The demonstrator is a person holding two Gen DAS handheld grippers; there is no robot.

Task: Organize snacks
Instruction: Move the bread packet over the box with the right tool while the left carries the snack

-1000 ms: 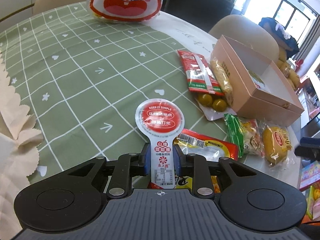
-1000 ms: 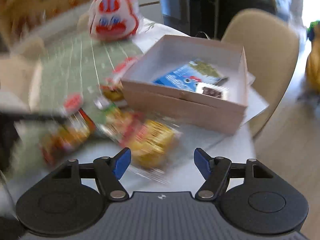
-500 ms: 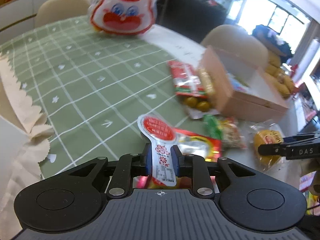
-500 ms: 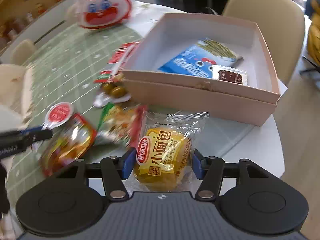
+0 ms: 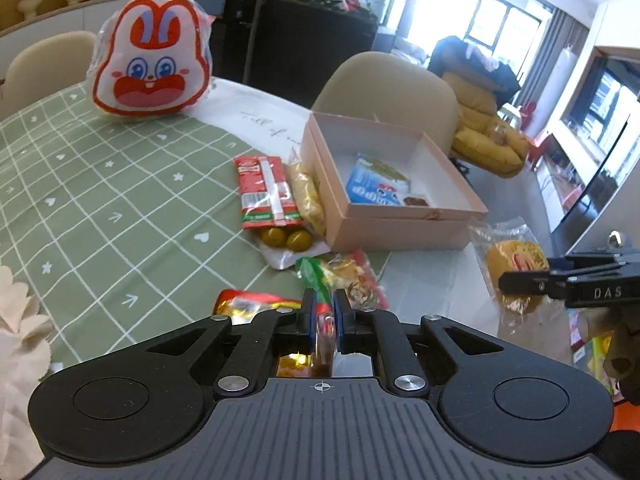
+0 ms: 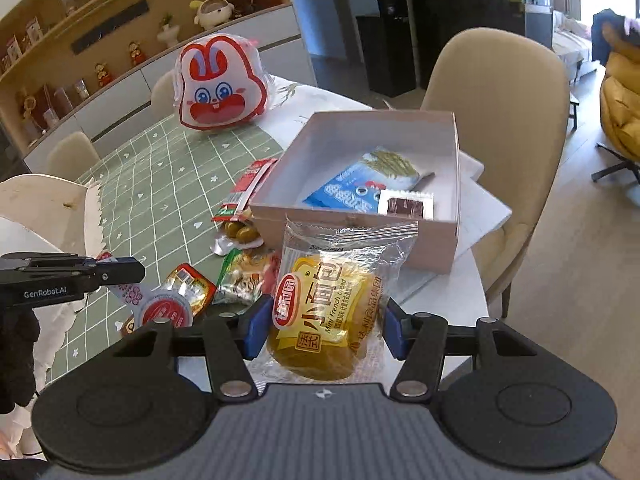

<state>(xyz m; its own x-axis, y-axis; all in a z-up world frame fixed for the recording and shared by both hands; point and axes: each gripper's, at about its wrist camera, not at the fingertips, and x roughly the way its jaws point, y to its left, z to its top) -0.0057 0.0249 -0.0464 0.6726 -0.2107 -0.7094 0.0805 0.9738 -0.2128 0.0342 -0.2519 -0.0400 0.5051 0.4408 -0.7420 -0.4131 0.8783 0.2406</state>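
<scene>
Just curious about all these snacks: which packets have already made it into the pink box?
Only two lie inside the pink box: the blue packet and the small dark-windowed sachet. All others are outside it.

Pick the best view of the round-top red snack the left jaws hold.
Right wrist view: the round-top red snack shows its printed disc and stem. The left wrist view shows only an edge-on sliver pinched between its own jaws.
</scene>
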